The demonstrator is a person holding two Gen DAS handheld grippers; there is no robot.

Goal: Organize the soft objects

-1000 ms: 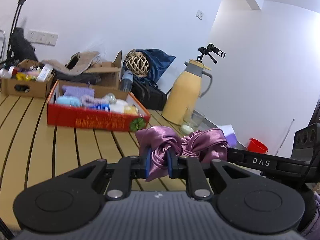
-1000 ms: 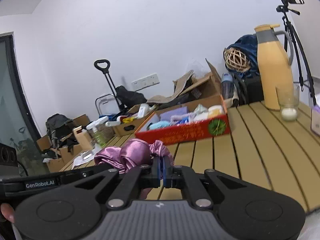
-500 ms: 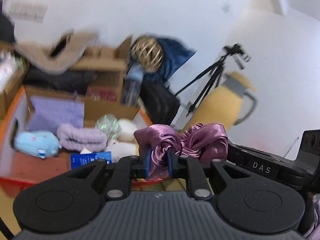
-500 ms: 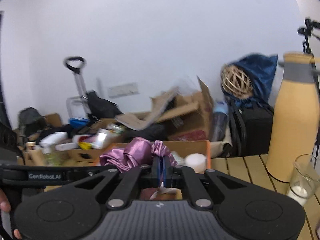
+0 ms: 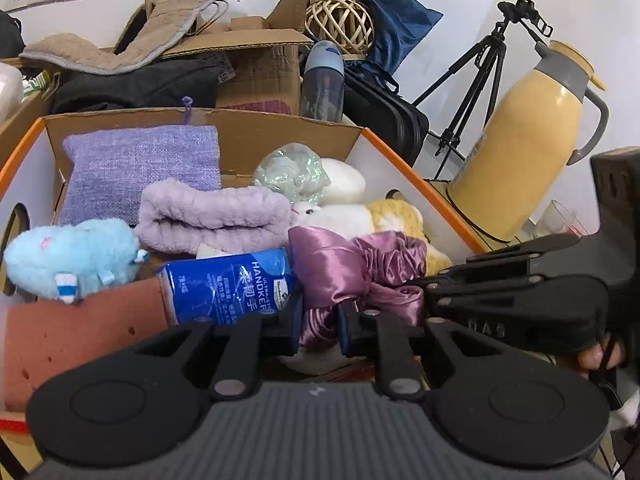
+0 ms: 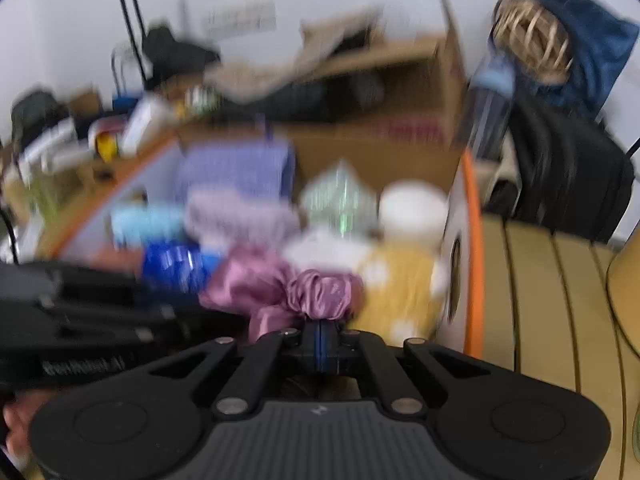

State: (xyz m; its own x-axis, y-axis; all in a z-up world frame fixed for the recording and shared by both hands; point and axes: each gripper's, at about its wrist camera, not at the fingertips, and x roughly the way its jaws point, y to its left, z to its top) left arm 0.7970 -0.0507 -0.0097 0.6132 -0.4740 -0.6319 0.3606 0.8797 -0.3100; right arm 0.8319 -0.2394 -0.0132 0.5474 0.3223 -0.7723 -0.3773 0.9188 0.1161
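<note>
A purple satin scrunchie [image 5: 352, 268] [image 6: 316, 292] hangs between both grippers, low over the right part of the orange-rimmed cardboard box [image 5: 416, 168] [image 6: 472, 240]. My left gripper [image 5: 320, 320] has the fabric between its pads and its jaws are opening slightly. The right gripper [image 6: 320, 336] is shut on the other end; the left wrist view shows it coming in from the right [image 5: 420, 292]. Inside the box lie a blue plush [image 5: 72, 256], a lilac towel roll [image 5: 212, 216], a purple pouch [image 5: 140, 168], a blue tissue pack [image 5: 228, 284] and a white-and-yellow plush [image 5: 372, 216]. The right wrist view is blurred.
A yellow thermos jug [image 5: 520, 152], a glass [image 5: 560, 216] and a tripod [image 5: 480, 72] stand right of the box. Behind it are a brown carton [image 5: 256, 64], a blue bottle [image 5: 322, 80], a wicker ball [image 5: 340, 20] and a black case [image 5: 384, 112]. Slatted table [image 6: 540, 300] lies to the right.
Both grippers carried the scrunchie forward from over the slatted table to just above the box and tipped downward. The box contents now fill both views.
</note>
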